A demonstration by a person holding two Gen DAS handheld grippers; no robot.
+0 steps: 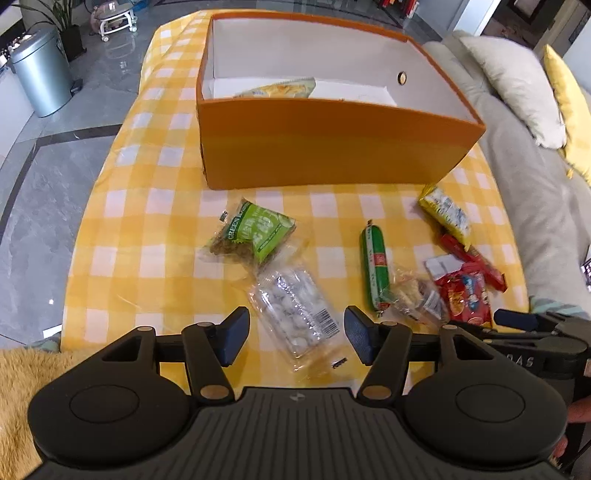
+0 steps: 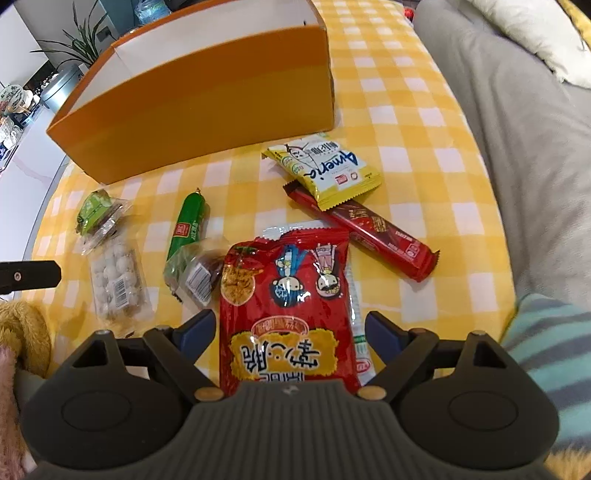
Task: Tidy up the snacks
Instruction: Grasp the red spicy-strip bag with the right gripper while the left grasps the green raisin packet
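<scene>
We see our left claw (image 1: 296, 339) apart over the clear bag of white candies (image 1: 295, 314) near the worktop's (image 1: 147, 229) front edge, not gripping it. Our right claw (image 2: 290, 332) stands apart astride the red snack bag (image 2: 284, 295), pads off it. The orange box (image 1: 332, 155) sits toward the far edge.

A yellow-and-white checked cloth (image 1: 155, 206) covers the desk. Left of it, on the grey tiled floor (image 1: 55, 177), stand a silver pedal bin (image 1: 42, 74) and a potted plant (image 1: 64, 22) — right of it, a grey sofa (image 1: 532, 177) bears a cream cushion (image 1: 513, 81).
</scene>
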